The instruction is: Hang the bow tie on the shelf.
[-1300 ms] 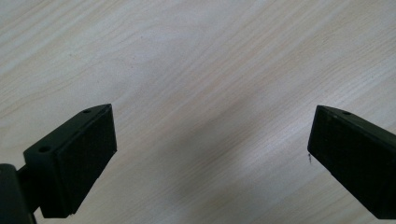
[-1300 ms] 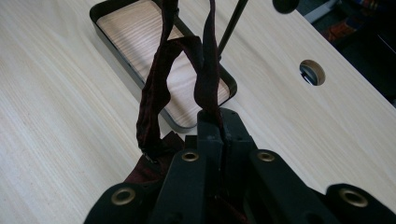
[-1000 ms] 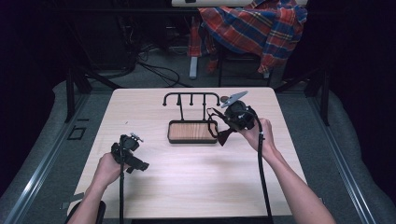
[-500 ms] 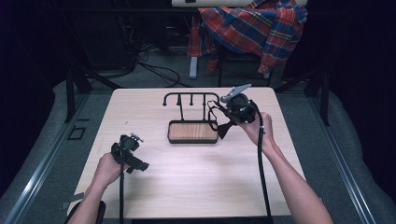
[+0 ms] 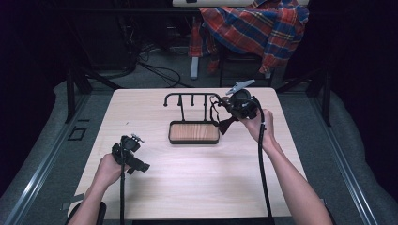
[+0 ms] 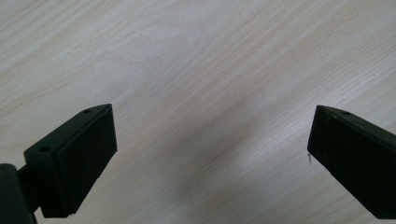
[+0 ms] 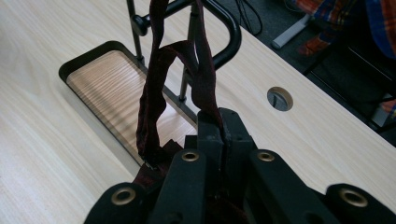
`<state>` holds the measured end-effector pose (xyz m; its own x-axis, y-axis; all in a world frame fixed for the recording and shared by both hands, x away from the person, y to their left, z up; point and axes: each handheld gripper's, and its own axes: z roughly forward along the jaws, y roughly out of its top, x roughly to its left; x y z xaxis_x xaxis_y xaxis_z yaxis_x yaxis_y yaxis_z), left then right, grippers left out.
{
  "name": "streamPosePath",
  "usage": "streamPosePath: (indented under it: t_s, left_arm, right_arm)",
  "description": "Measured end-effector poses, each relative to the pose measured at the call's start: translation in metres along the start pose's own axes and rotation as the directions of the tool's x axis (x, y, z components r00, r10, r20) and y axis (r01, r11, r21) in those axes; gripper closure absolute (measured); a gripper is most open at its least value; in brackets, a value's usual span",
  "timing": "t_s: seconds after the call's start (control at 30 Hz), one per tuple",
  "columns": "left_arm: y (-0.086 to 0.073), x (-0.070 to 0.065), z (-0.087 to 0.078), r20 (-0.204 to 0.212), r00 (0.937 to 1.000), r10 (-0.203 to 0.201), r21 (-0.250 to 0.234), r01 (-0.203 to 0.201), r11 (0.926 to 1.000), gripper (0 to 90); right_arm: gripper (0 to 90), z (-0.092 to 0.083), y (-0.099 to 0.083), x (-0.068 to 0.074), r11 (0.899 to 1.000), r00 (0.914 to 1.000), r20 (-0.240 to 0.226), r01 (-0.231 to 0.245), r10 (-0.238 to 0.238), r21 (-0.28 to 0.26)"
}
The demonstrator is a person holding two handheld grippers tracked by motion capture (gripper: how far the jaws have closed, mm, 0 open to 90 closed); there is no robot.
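A: Pinching a dark red fabric strap (image 7: 201,70), the right gripper (image 5: 234,105) was seen with its jaws closed tight together on the cloth, at the far right of the bench (image 5: 197,187), beside the black rack (image 5: 195,101) with its wood-lined tray (image 5: 194,132).

B: How was the strap judged to handle?

A: It was judged light, soft and limp. A loop of it was draped over the curved right end of the rack's top bar, and a loose length was left hanging toward the tray. No stiffness could be counted on; its shape would be given by whatever held it.

B: Where should hold be taken?

A: Close to the loop, on the flat of the band, as was done here, so that little slack was left to swing. Snagging on the rack's pegs was thought the likeliest trouble.

B: And the left gripper (image 5: 129,152)?

A: It was held low over bare wood at the near left, its jaws spread wide, with nothing between them.
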<state>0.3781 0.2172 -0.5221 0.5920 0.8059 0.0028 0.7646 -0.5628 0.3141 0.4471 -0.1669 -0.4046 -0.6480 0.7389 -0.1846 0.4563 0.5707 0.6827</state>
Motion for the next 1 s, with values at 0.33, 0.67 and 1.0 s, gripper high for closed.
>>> streamPosePath:
  t_s: [0.33, 0.67, 1.0]
  left_arm:
    - [0.0, 0.0, 0.0, -0.003, 1.0, 0.002, 0.003, -0.002, 1.0, 1.5]
    - [0.0, 0.0, 0.0, -0.003, 1.0, 0.004, 0.008, -0.004, 1.0, 1.6]
    - [0.0, 0.0, 0.001, -0.004, 1.0, 0.006, 0.005, -0.006, 1.0, 1.6]
  right_arm:
    - [88.4, 0.01, -0.003, -0.01, 0.999, 0.9989, 0.01, -0.045, 0.045, 0.015]
    - [88.1, 0.025, -0.006, -0.015, 0.996, 0.9969, 0.007, -0.079, 0.078, 0.039]
    - [87.3, 0.038, -0.01, -0.017, 0.993, 0.9944, -0.018, -0.103, 0.104, 0.064]
